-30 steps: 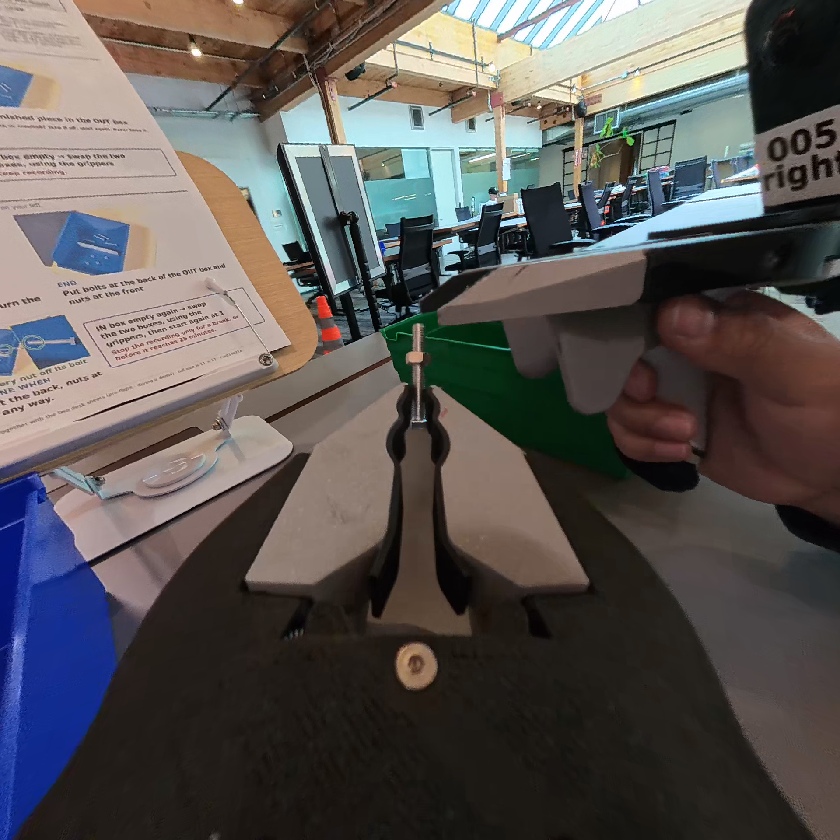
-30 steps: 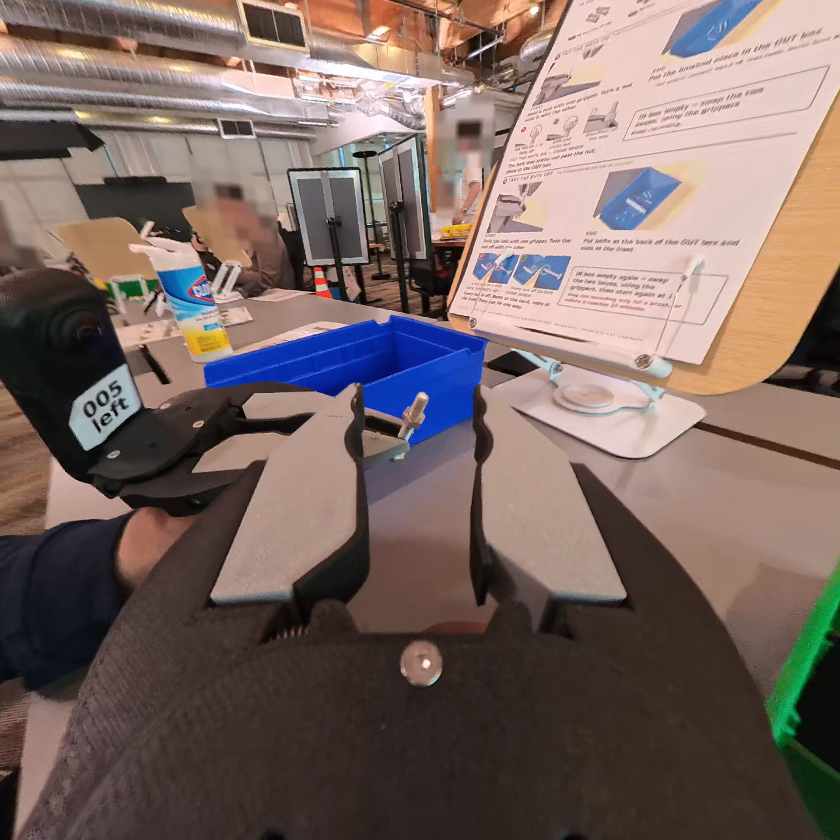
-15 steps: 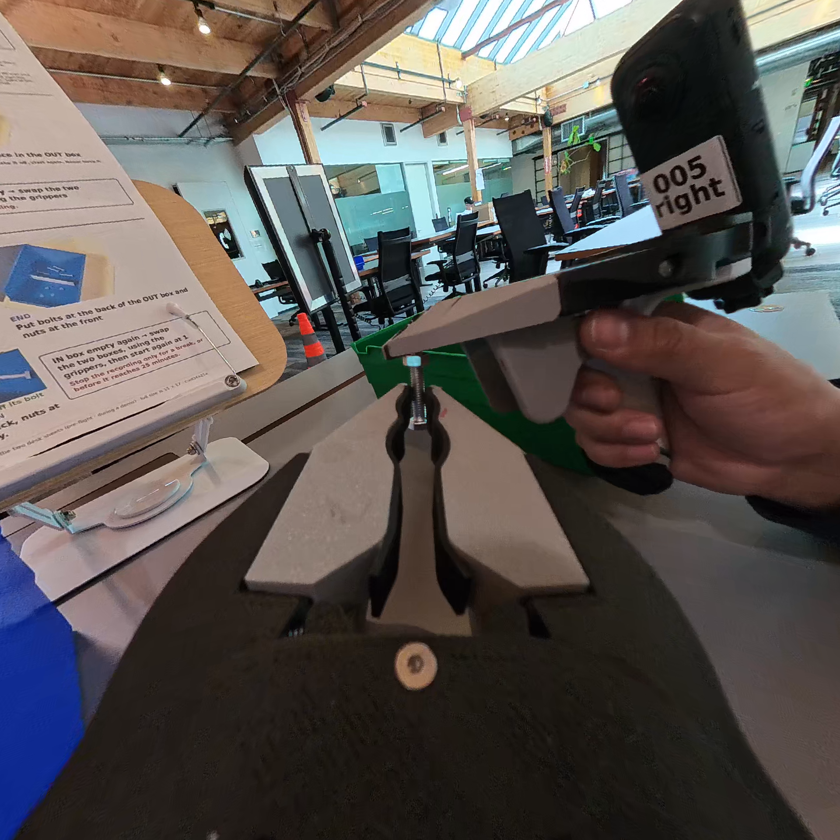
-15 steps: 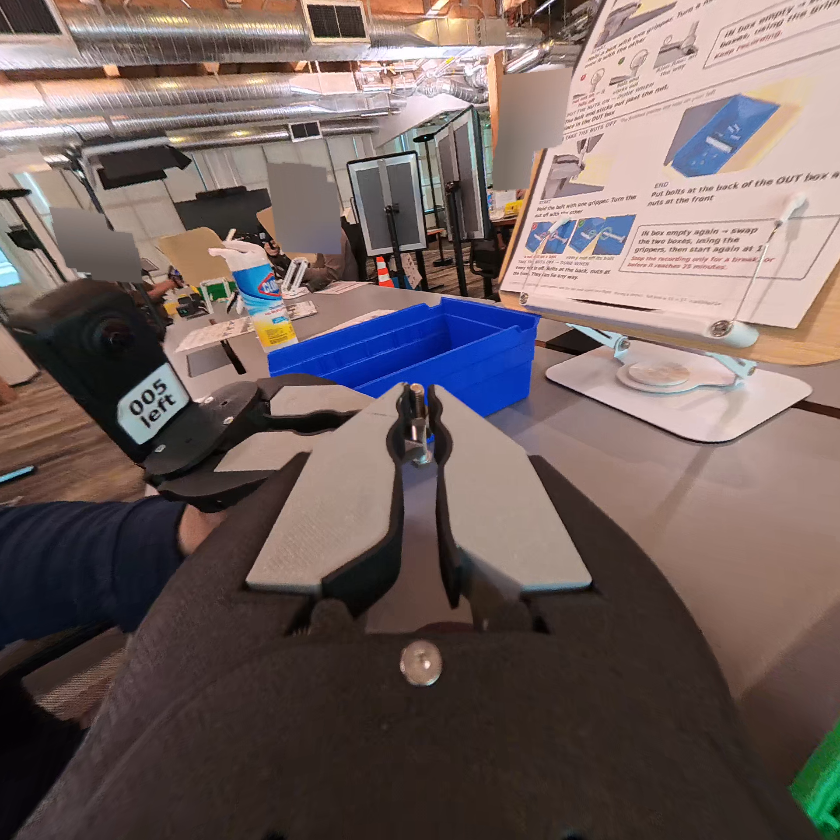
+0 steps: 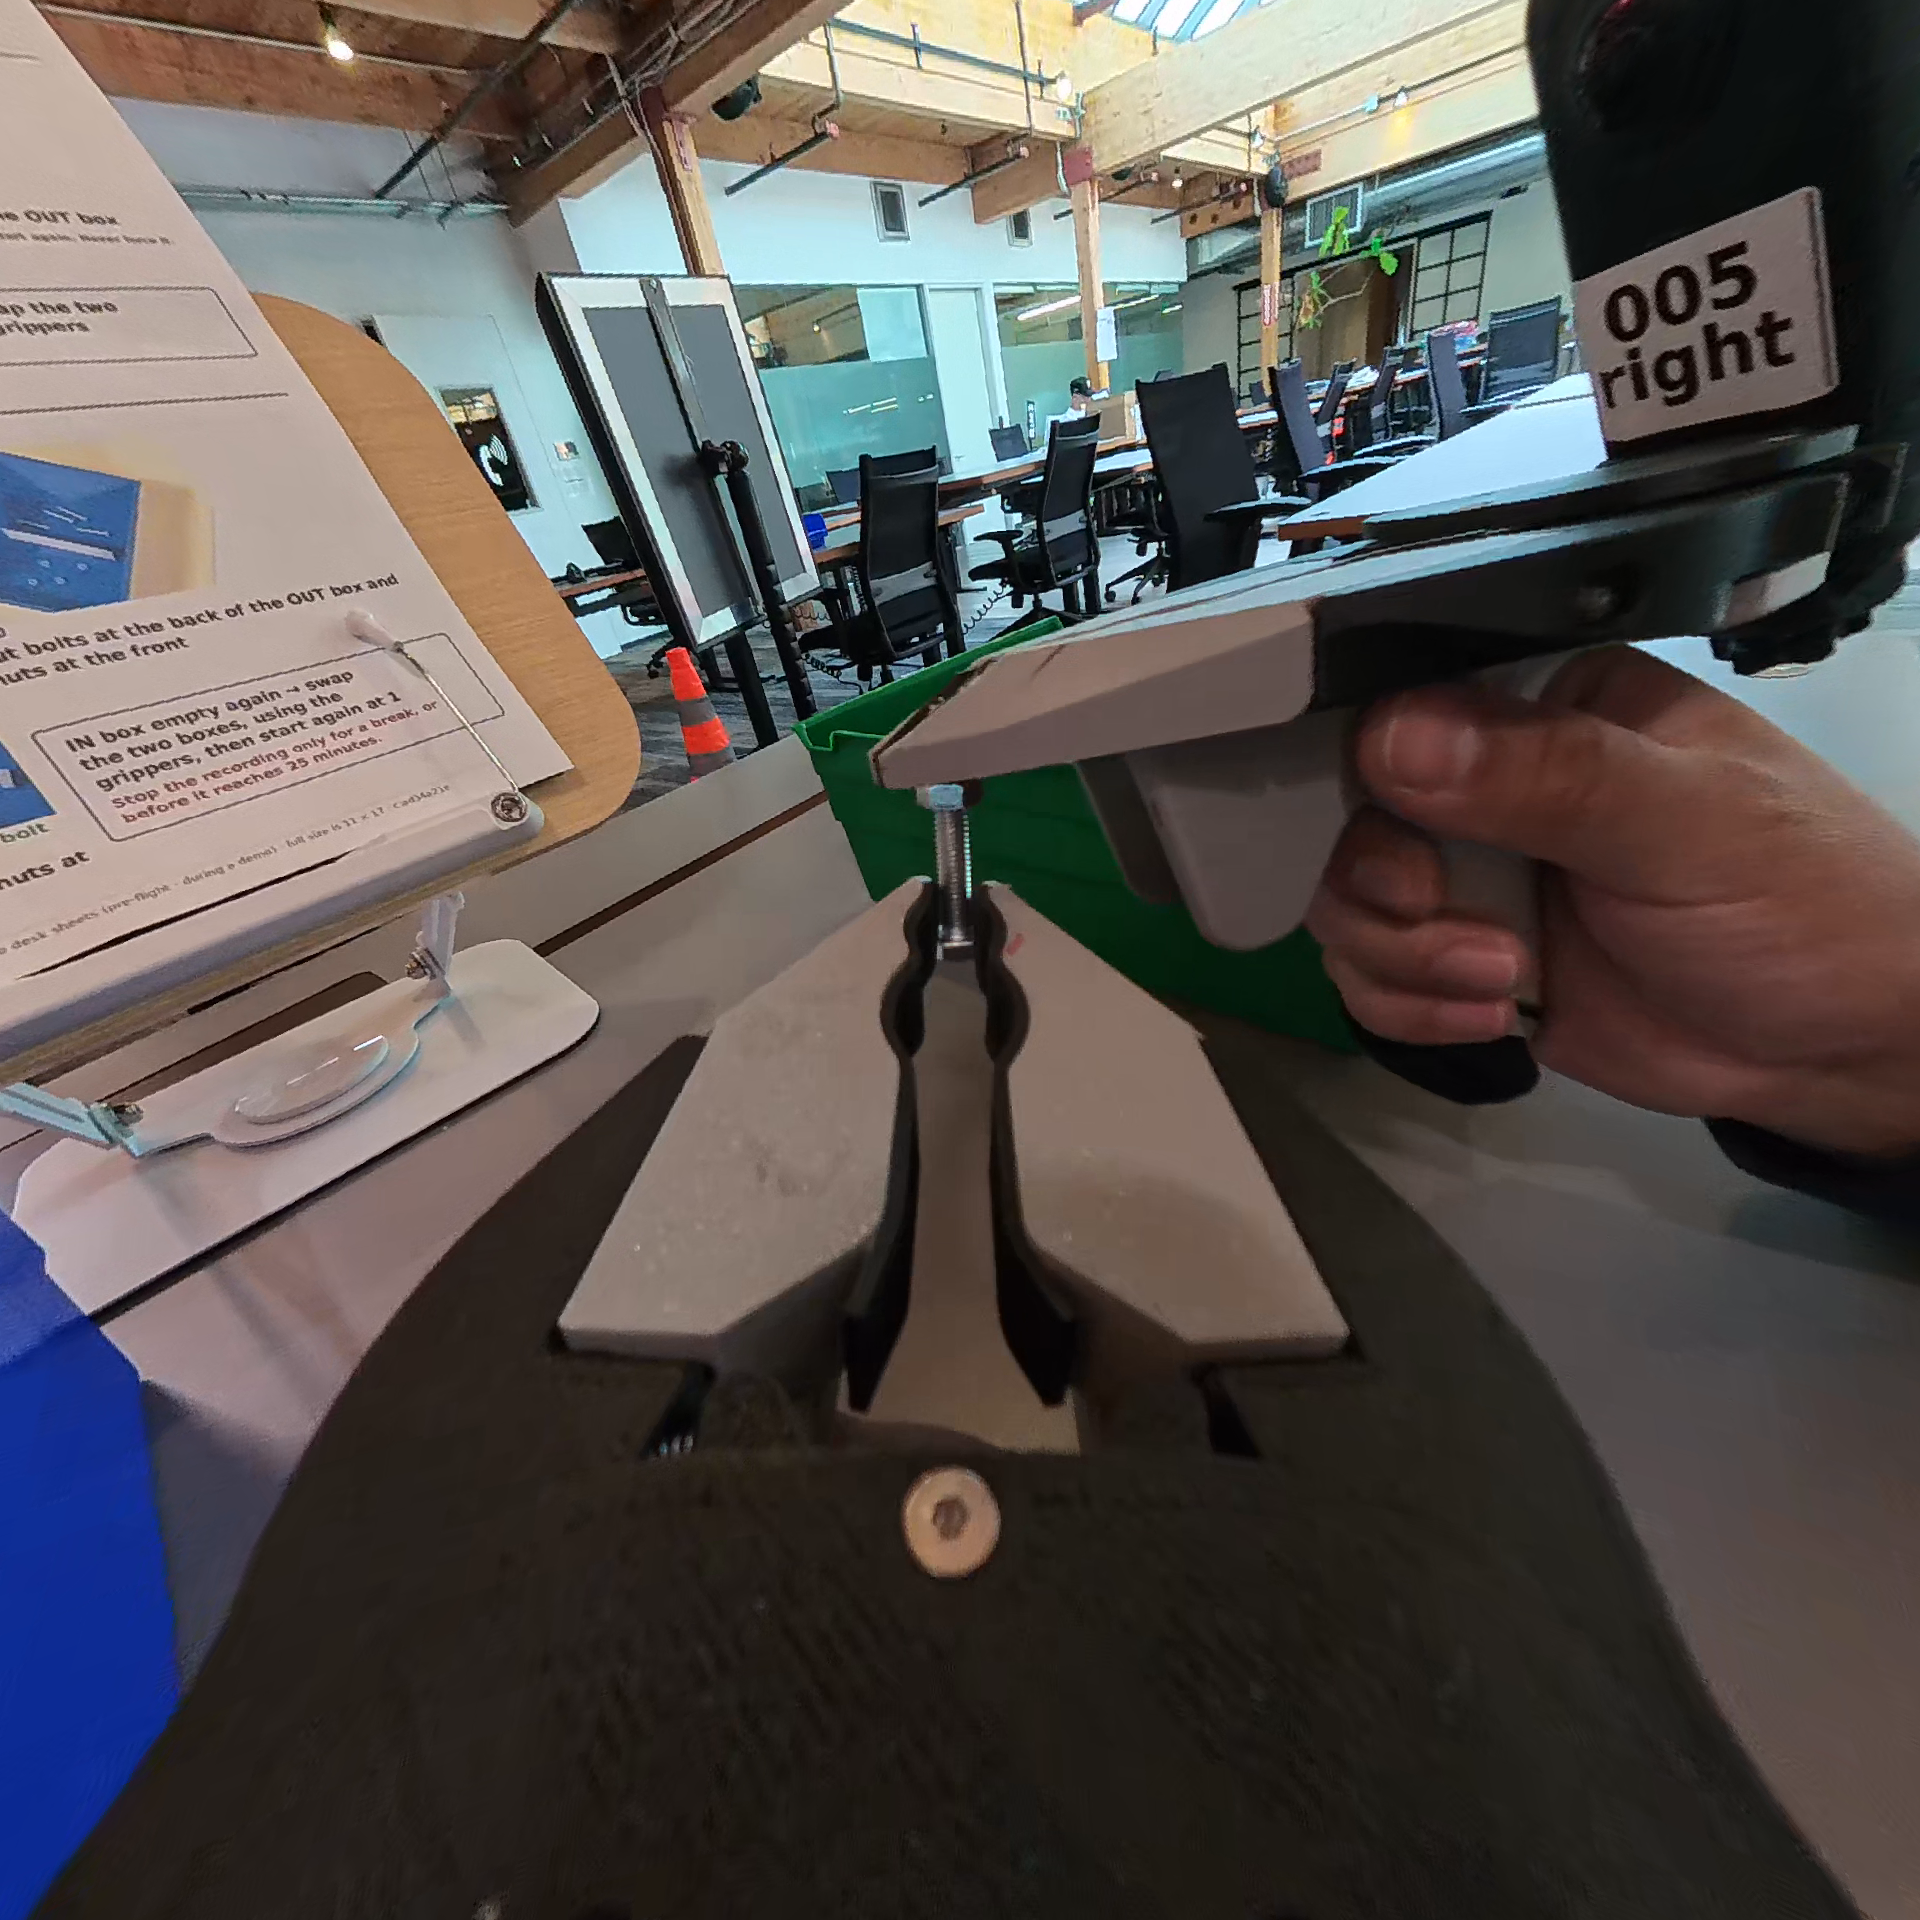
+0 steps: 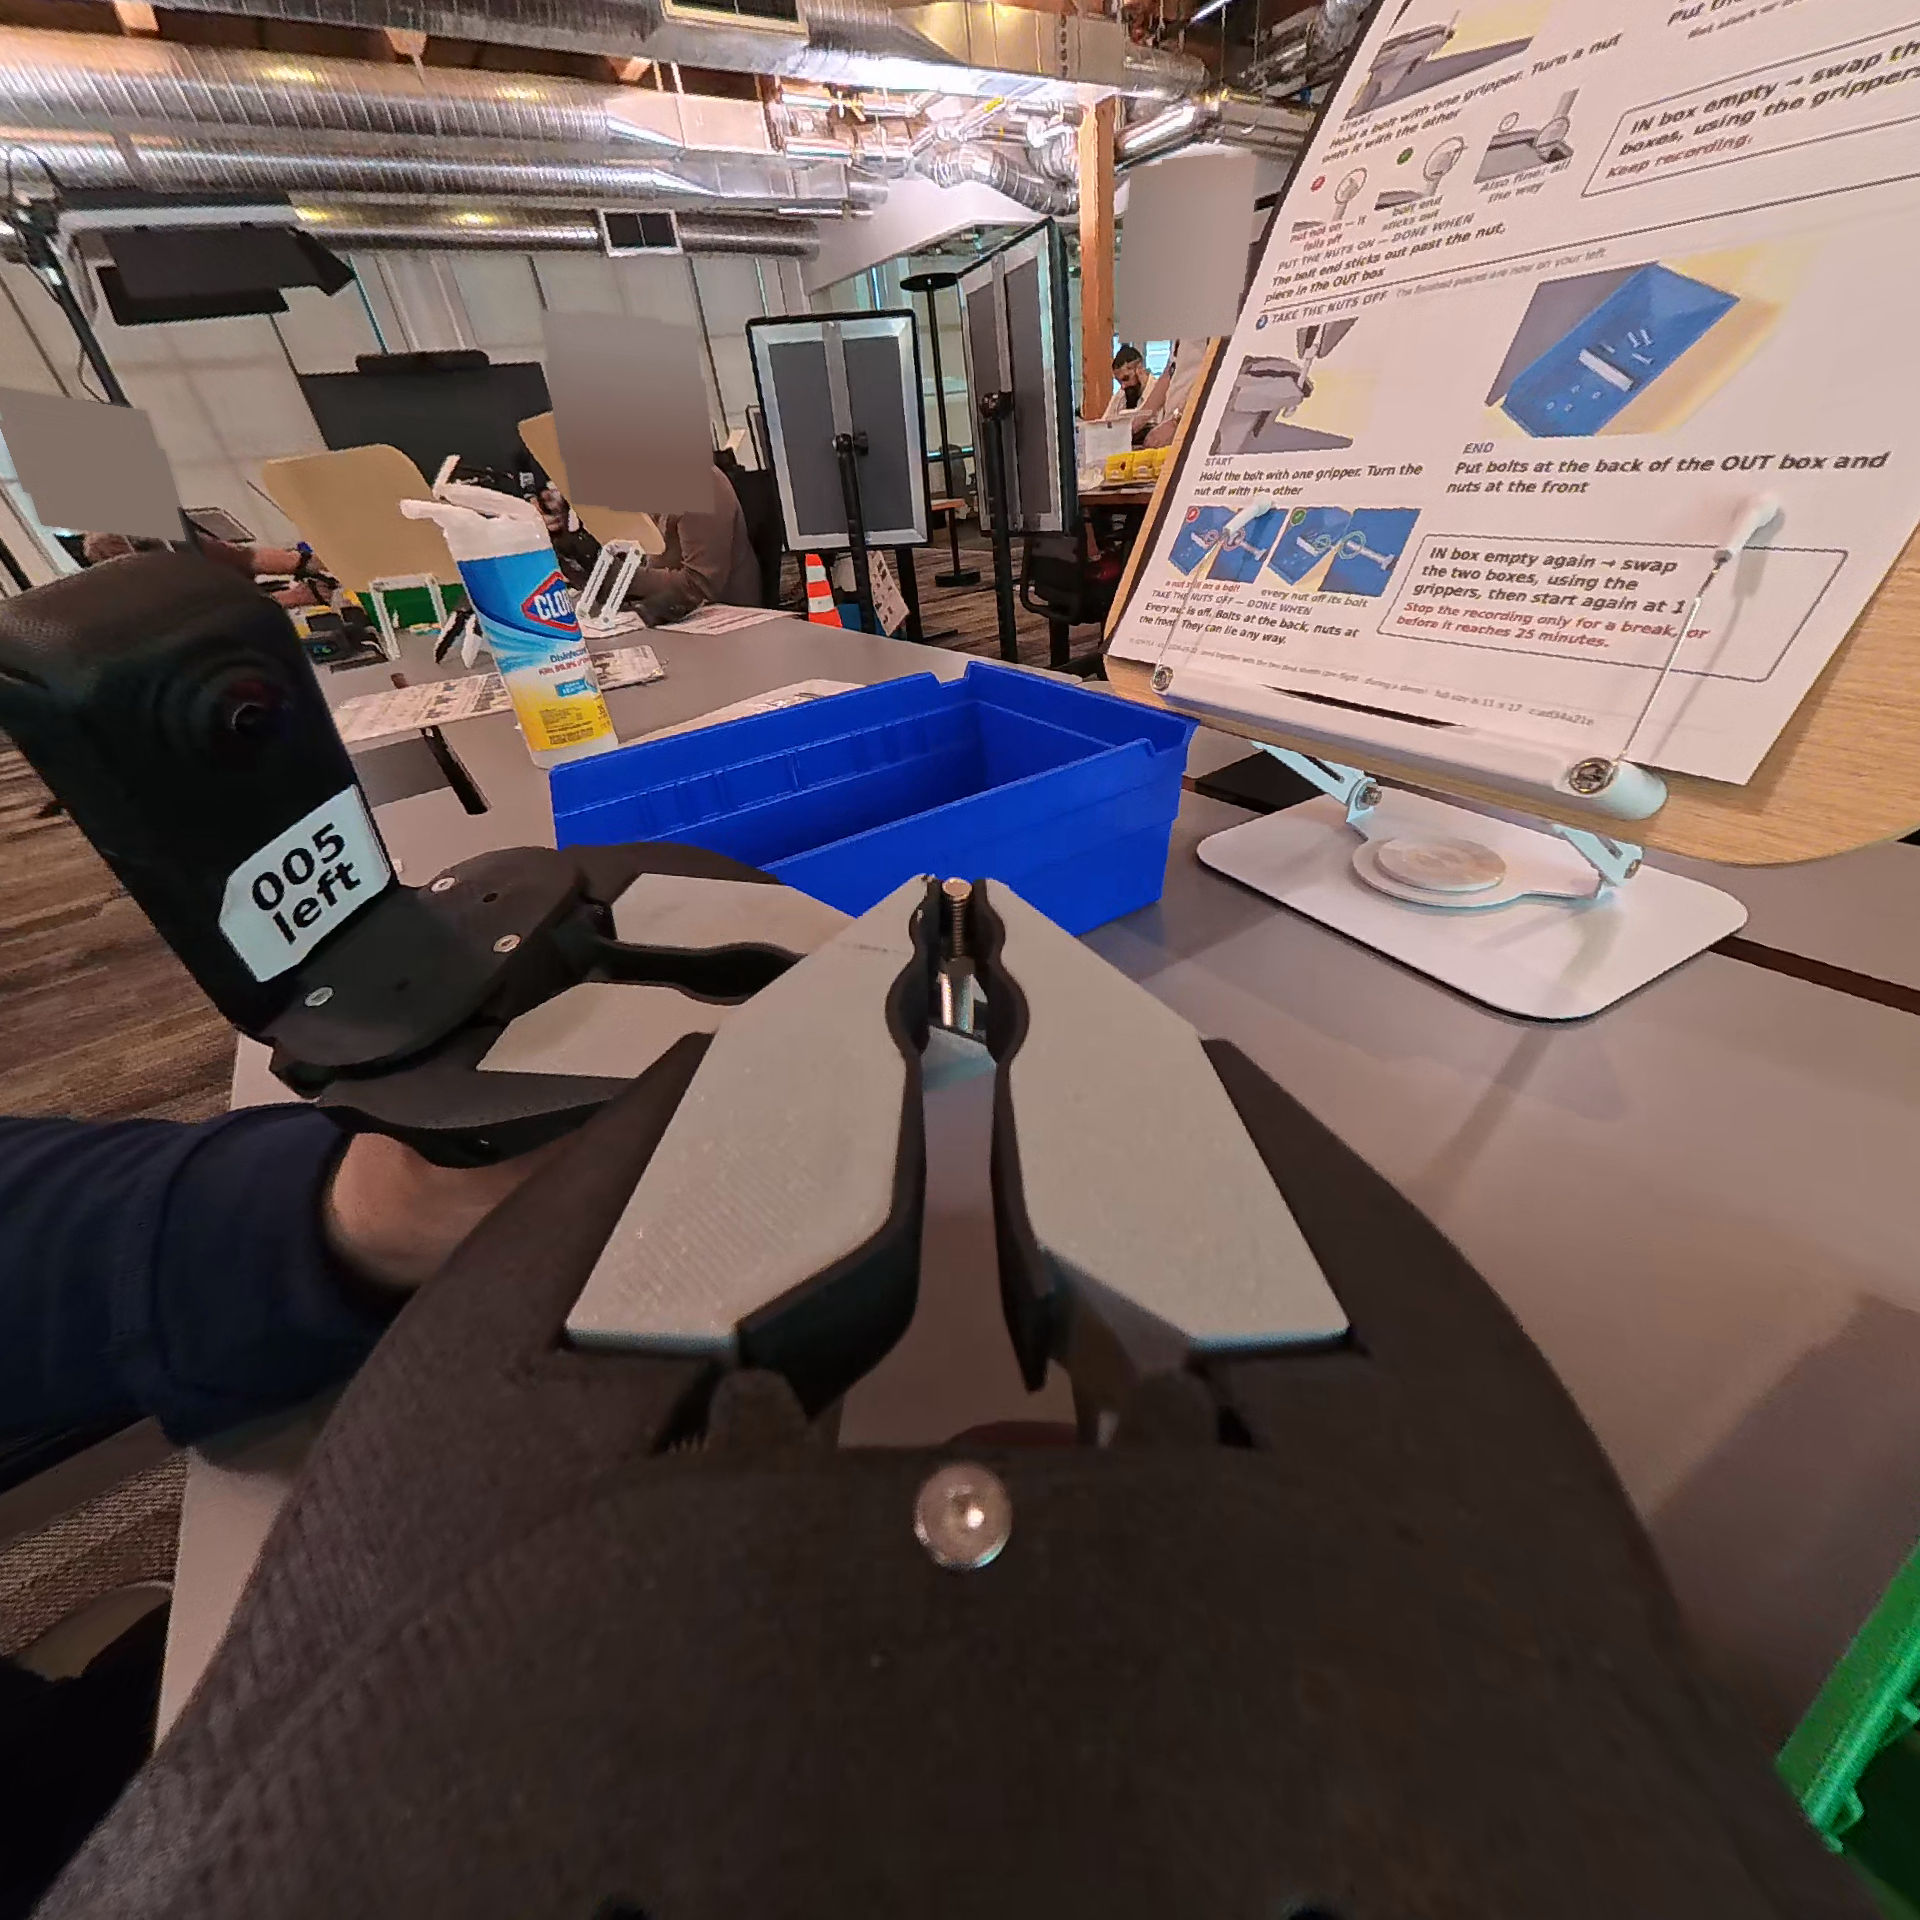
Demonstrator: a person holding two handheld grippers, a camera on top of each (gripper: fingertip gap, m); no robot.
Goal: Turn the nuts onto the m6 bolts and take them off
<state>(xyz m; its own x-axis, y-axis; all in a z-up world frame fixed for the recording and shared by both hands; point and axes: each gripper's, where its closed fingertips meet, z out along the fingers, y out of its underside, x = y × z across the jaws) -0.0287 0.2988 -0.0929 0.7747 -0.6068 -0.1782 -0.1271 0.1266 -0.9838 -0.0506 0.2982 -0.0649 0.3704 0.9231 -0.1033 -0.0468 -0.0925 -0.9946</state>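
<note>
A steel M6 bolt (image 5: pixel 952 868) stands upright in my left gripper (image 5: pixel 951 906), which is shut on its lower end. A hex nut (image 5: pixel 943 798) sits at the top of the thread. My right gripper (image 5: pixel 914 756) comes in from the right, held by a hand (image 5: pixel 1621 883), and its tips are on the nut. In the right wrist view my right gripper (image 6: pixel 954 906) is shut around the nut (image 6: pixel 961 995), and the bolt's end (image 6: pixel 955 894) shows between the tips. The left gripper's body (image 6: pixel 416 935) is at the left.
A blue bin (image 6: pixel 873 790) stands behind the grippers and at the left edge (image 5: pixel 62 1558). A green bin (image 5: pixel 1039 862) is at the right (image 6: pixel 1870 1745). An instruction sheet on a stand (image 6: pixel 1538 436) and a wipes canister (image 6: pixel 530 644) stand on the grey table (image 6: pixel 1507 1195).
One second ago my right gripper was open beside the bolt. It has shut on the nut and tilted about the bolt. My left gripper has kept its hold on the bolt.
</note>
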